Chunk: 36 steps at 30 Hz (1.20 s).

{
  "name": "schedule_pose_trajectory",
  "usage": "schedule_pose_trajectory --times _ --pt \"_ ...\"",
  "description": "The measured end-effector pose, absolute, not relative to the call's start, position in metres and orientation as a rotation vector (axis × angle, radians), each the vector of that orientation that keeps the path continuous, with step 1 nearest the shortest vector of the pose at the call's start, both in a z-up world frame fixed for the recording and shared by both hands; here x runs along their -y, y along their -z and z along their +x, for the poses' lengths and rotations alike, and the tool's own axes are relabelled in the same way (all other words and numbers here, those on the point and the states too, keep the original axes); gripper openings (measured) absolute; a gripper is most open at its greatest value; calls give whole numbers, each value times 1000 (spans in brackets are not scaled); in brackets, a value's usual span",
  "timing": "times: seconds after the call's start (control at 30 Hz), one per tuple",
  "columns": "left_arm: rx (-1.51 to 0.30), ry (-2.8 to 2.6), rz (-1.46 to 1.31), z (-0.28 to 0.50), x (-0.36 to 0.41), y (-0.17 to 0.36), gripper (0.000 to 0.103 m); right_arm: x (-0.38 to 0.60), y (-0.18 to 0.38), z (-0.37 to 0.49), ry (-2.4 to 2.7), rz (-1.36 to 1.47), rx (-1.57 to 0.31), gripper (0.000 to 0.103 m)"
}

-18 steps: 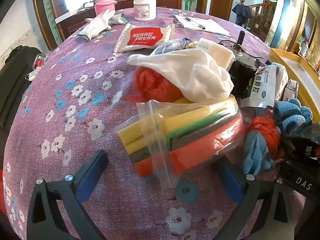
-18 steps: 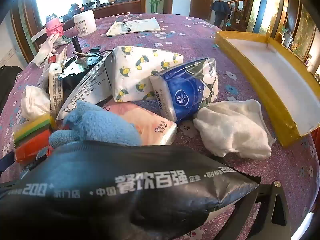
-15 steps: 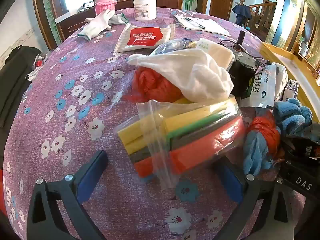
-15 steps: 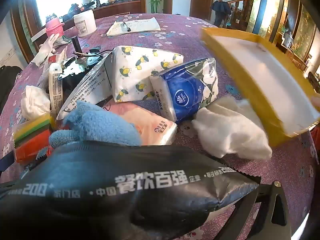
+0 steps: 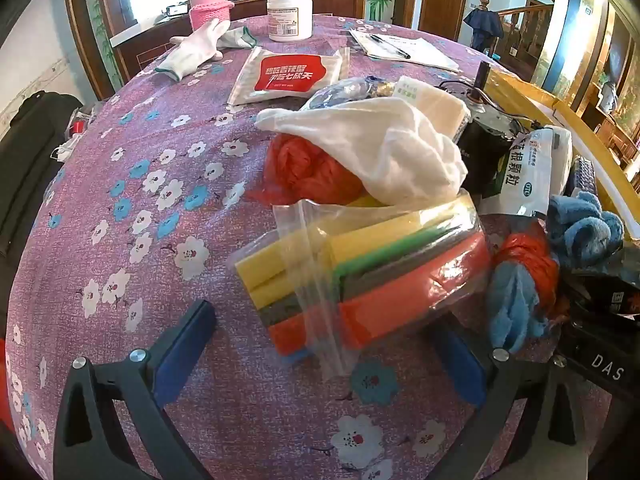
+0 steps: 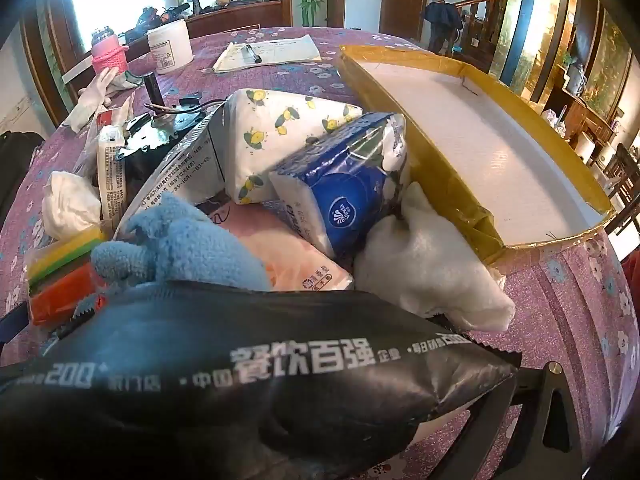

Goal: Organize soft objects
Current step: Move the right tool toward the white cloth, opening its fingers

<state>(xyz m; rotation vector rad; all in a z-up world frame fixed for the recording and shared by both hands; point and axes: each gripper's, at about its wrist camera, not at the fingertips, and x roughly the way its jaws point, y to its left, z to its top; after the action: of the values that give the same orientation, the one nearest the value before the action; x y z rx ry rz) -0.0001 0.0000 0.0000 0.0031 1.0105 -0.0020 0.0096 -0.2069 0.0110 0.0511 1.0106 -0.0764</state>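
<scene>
The left gripper [image 5: 320, 356] is seen low over the table [image 5: 120, 208], its blue-padded fingers [image 5: 182, 354] wide apart and pressing on nothing. Between and just beyond them lies the bag of sponges [image 5: 360, 276], a clear zip bag stuffed with yellow, green, grey and orange slabs. Its long axis is judged to run slantwise, from the near left up towards the far right, with the loose zip flap hanging towards the near edge.

For a sound grip, the fingers are best brought down across the short width of the stack, on the sponges themselves and not on the slack film, which would probably slip or tear free. A slight turn of the wrist would be needed to square the fingers with that slant.

In the right wrist view a black foil pouch [image 6: 248, 376] fills the foreground, its length lying across the view. Only one arm of the right gripper [image 6: 552, 412] is seen, at the lower right; it stands far out to the side, so the fingers are taken to be spread, and whether the pouch is touched cannot be told.

Farther off, near the table's right edge, the yellow tray [image 6: 448, 184] stands empty, a white cloth [image 6: 432, 276] touching its near corner.
</scene>
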Motion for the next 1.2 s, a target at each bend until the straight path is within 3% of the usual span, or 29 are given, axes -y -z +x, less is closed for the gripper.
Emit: schedule_pose_trajectory --times 0.47,0.67,0.8,1.13,1.2 --pt "-1011 2 3 0 0 0 103 209 -10 9 52 38 -1014 102" --pt "-1010 2 3 0 0 0 103 224 -15 -18 -384 -98 -1085 103" --pt "-1010 2 3 0 0 0 103 245 -24 -55 -484 -135 -1033 101" --pt "-1011 1 4 0 0 0 103 283 -58 -62 -460 -7 -872 70" --pt "-1011 1 3 0 0 0 103 282 -59 -46 -464 28 -874 53"
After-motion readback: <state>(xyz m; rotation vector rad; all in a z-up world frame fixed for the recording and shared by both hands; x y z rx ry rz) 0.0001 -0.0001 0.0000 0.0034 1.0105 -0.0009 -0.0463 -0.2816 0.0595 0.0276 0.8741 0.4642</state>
